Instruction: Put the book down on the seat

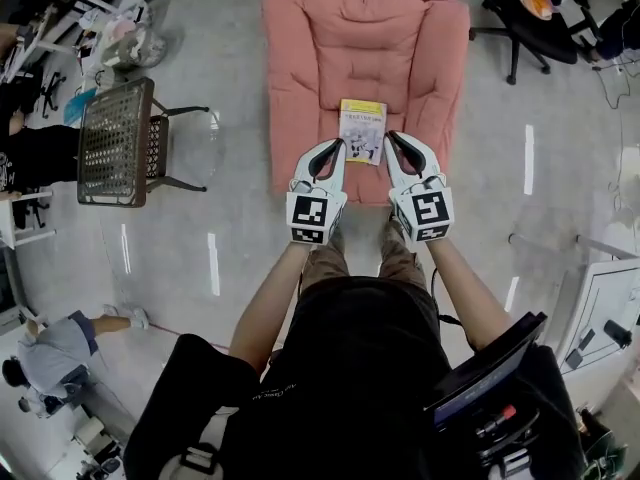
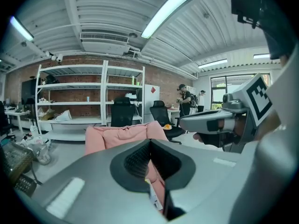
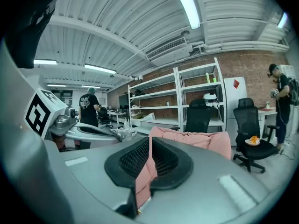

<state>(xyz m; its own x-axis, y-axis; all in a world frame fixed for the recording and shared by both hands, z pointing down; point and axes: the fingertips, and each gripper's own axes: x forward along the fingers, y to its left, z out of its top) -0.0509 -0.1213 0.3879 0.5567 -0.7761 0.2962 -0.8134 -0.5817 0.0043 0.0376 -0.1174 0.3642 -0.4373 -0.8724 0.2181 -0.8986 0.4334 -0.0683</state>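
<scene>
A small yellow-and-white book (image 1: 362, 130) lies flat on the front of the seat of a pink armchair (image 1: 300, 58). My left gripper (image 1: 338, 149) hovers just left of the book and my right gripper (image 1: 390, 140) just right of it, both pointing at the chair. Neither touches the book. In the left gripper view the left gripper (image 2: 150, 142) has its tips together with nothing held; a strip of the book (image 2: 153, 198) shows below them. In the right gripper view the right gripper (image 3: 150, 139) is also shut and empty, with the pink armchair (image 3: 201, 141) behind.
A wicker-topped metal chair (image 1: 115, 143) stands left of the armchair and a black office chair (image 1: 530, 18) to its back right. White shelving (image 2: 88, 101) lines the brick wall. People stand in the background (image 2: 184, 99) (image 3: 88, 108), and one crouches at lower left (image 1: 55, 353).
</scene>
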